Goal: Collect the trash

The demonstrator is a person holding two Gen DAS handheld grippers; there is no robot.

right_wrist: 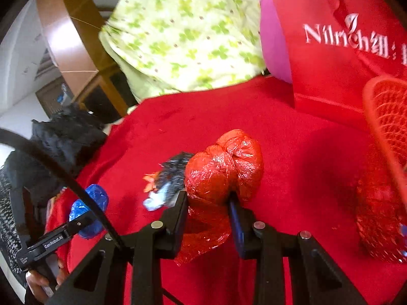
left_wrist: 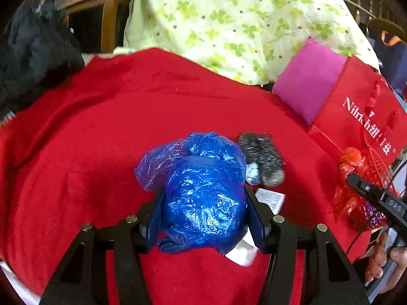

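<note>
My left gripper (left_wrist: 203, 198) is shut on a crumpled blue plastic bag (left_wrist: 201, 193) and holds it over the red cloth (left_wrist: 89, 139). My right gripper (right_wrist: 207, 198) is shut on a crumpled red plastic bag (right_wrist: 223, 167), held above the cloth beside the red mesh basket (right_wrist: 384, 127). The blue bag (right_wrist: 89, 203) also shows at the left of the right wrist view, and the red bag (left_wrist: 352, 162) at the right of the left wrist view. A grey-black fuzzy piece (left_wrist: 264, 160), a small pale scrap (left_wrist: 253, 172) and white paper (left_wrist: 272, 198) lie on the cloth.
A red paper shopping bag (left_wrist: 361, 106) with white lettering stands at the right behind the basket, with a pink cushion (left_wrist: 305, 86) beside it. A green-patterned fabric (left_wrist: 229, 20) hangs behind. A black furry item (left_wrist: 33, 50) lies at the left edge.
</note>
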